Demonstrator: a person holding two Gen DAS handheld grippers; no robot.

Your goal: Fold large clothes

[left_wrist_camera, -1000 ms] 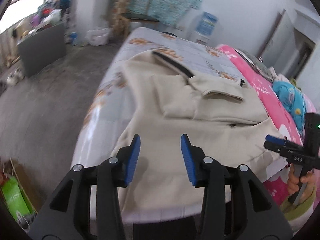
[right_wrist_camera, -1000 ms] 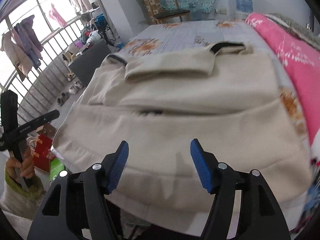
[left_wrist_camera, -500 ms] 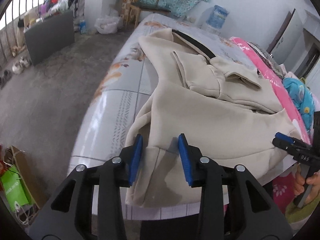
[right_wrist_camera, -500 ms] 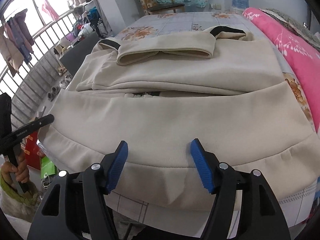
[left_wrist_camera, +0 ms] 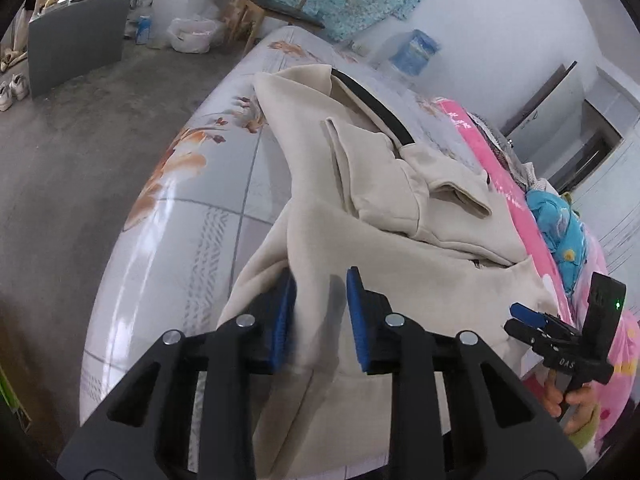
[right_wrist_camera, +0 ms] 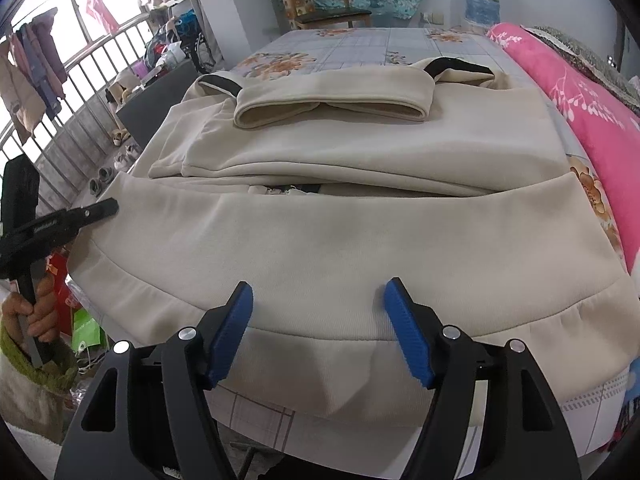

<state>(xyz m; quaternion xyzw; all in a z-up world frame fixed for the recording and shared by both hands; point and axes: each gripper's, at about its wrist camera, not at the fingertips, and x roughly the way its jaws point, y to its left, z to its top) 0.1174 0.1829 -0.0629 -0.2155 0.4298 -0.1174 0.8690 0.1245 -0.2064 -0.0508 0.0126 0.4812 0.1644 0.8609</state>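
Lettering "OAS" on wide-open right claw [left_wrist_camera: 520, 320]; left claw [left_wrist_camera: 320, 312] closing astride cream garment [right_wrist_camera: 360, 240] corner.

Garment [right_wrist_camera: 360, 240] on bed [right_wrist_camera: 360, 44], chair [right_wrist_camera: 320, 4] behind.

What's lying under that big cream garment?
Under the garment is a bed with a grey flowered sheet, showing beyond it and at its sides. The hem overhangs the near edge. Whatever lies directly beneath the cloth, or within its folds, is covered.
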